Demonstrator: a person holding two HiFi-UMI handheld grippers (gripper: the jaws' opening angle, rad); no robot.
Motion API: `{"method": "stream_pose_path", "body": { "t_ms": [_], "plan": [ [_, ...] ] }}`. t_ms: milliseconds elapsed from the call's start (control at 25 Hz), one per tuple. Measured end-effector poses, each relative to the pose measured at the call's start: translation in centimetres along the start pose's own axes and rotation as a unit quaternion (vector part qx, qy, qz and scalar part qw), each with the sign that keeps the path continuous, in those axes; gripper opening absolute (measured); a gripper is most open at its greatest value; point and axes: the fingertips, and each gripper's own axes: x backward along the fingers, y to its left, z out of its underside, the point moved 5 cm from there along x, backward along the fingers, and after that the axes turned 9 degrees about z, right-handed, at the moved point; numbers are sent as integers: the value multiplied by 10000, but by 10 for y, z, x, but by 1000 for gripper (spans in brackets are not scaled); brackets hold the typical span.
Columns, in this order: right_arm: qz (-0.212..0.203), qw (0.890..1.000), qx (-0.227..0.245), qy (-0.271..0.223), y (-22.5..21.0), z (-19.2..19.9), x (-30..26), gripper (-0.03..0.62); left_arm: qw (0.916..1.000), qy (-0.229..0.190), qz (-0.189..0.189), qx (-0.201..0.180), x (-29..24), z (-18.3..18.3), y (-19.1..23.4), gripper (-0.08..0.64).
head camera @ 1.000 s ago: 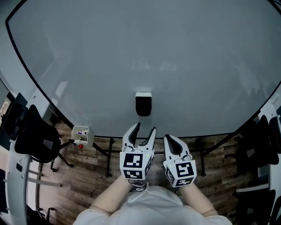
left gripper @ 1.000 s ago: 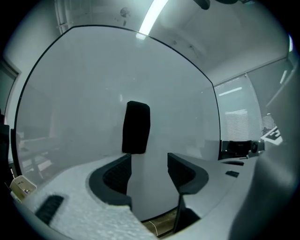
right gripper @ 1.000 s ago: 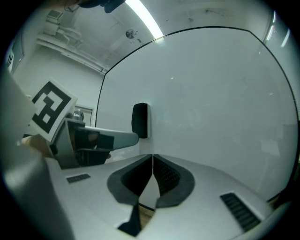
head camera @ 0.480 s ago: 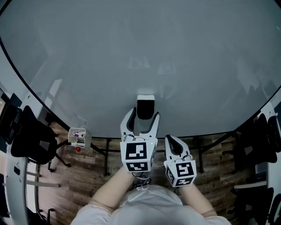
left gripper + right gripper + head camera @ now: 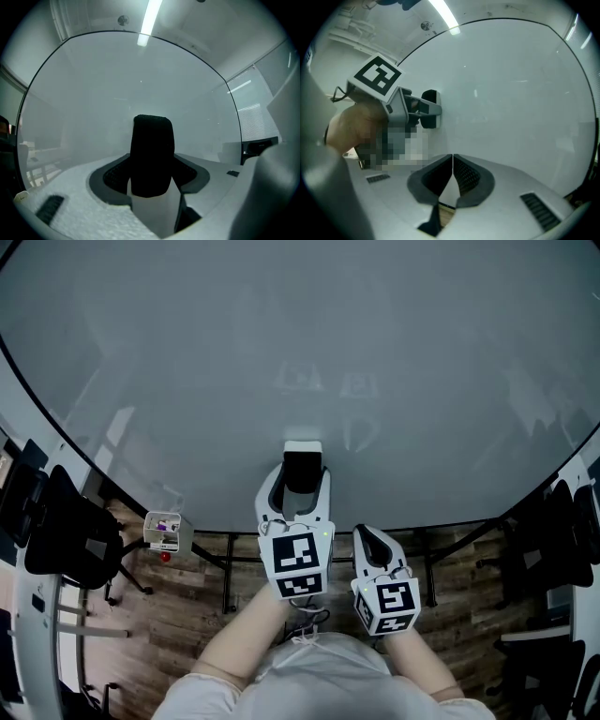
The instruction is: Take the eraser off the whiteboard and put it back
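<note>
The eraser [image 5: 302, 470] is a black block with a white back, stuck upright low on the whiteboard [image 5: 300, 352]. My left gripper [image 5: 298, 476] points at the board with a finger on each side of the eraser. Its jaws are closing. In the left gripper view the eraser [image 5: 151, 154] fills the gap and both pads meet its sides. My right gripper [image 5: 367, 536] hangs lower right of it, short of the board, shut with nothing in it. The right gripper view shows its jaws [image 5: 452, 161] closed together, with the eraser [image 5: 432, 111] and the left gripper at upper left.
Dark office chairs [image 5: 70, 531] stand at the left, with more chairs [image 5: 562, 540] at the right. A small white container [image 5: 167, 529] sits on a stand near the board's lower left. The board's stand legs [image 5: 230, 568] stand on a wooden floor.
The left gripper went forward and up from below the eraser until its fingers flanked it, then narrowed around it. The right gripper has hardly moved.
</note>
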Motion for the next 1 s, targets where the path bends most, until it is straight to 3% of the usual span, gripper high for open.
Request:
{"method": "stream_pose_path", "body": {
  "t_ms": [160, 480, 640, 760, 1000],
  "plan": [
    [-21, 10000, 3, -16, -3, 0, 2, 28, 9999, -53, -113, -42, 0, 0, 1, 259],
    [-15, 10000, 0, -18, -10, 0, 8, 28, 10000, 3, 21, -58, 3, 0, 2, 250],
    [-27, 10000, 13, -22, -11, 1, 11, 28, 9989, -165, -96, -435, 15, -8, -1, 249],
    [-38, 10000, 8, -9, -10, 1, 14, 28, 9984, -222, 47, -521, 24, -9, -9, 249],
    [-75, 10000, 18, 30, -7, 4, 18, 28, 9980, 137, 367, -504, 49, 37, -19, 250]
  ]
}}
